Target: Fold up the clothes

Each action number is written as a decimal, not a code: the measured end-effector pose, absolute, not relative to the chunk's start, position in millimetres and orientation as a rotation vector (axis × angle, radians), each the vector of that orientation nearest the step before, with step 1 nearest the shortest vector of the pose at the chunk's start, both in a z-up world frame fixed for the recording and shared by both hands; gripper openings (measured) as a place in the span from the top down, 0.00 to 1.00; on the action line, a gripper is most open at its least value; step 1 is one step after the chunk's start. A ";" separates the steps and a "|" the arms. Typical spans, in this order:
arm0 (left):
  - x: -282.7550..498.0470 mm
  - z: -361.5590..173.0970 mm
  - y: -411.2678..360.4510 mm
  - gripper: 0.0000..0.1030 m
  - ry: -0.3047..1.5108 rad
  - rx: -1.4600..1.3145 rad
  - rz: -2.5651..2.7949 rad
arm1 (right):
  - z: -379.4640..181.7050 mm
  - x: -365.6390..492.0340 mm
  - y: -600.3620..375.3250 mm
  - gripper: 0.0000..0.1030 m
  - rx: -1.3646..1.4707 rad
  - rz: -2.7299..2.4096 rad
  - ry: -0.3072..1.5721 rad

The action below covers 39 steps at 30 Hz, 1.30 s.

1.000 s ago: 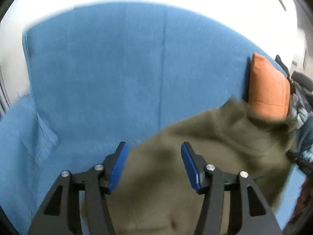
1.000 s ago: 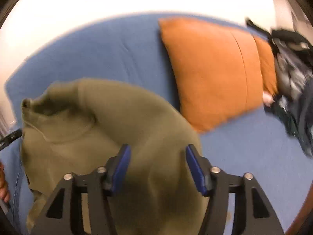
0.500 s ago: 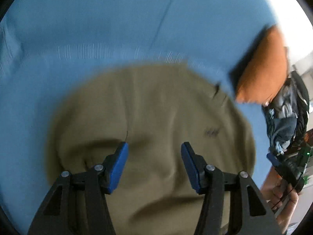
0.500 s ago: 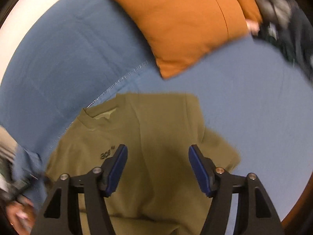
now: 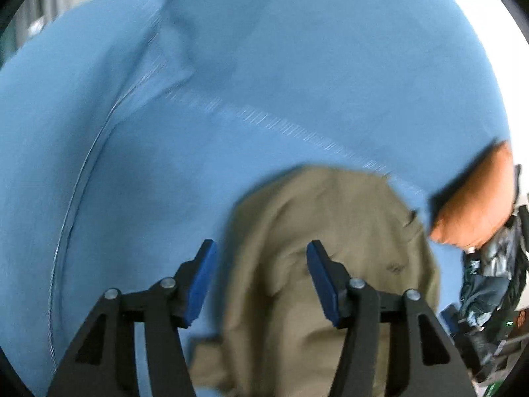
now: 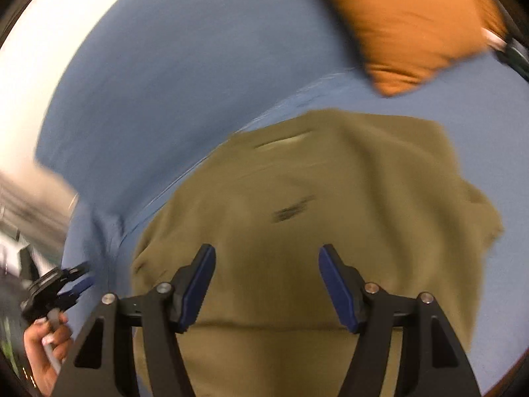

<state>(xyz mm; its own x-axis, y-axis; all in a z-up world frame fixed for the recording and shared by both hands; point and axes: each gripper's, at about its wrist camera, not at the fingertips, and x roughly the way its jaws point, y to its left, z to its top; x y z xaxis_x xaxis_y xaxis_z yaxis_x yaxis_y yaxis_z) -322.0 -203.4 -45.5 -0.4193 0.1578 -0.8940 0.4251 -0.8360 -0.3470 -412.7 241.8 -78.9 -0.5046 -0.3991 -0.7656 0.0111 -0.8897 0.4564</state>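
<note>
1. Left gripper [image 5: 259, 278]: jaws spread wide, nothing pinched; shirt [image 5: 330, 264] seen between and ahead of them, w/ sofa [image 5: 231, 82] beyond.
2. Right gripper [image 6: 266, 284]: jaws spread too, empty; shirt [image 6: 314, 215] laid flat on the seat under and past them.
3. Cushion [image 6: 413, 26] seen well beyond the right jaws, upper right.
4. Hand [image 6: 46, 347] spotted left of the right jaws.

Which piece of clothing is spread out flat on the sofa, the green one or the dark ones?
The olive green shirt, lying spread on the blue seat below both open grippers. The dark clothes sit bunched in a heap beyond the orange cushion.
</note>
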 end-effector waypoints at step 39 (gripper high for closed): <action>-296.0 -24.4 -206.4 0.60 0.995 1.277 -2.482 | -124.6 -412.9 197.4 0.36 1.593 -2.415 -0.464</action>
<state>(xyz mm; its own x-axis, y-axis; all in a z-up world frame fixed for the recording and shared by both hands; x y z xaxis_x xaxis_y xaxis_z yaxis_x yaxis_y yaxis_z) -296.0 -206.4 -24.4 -0.6156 0.1385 -0.7758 0.4358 -0.7604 -0.4815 -412.9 197.4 -124.6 -0.3933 -0.3433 -0.8529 0.0027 -0.9281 0.3723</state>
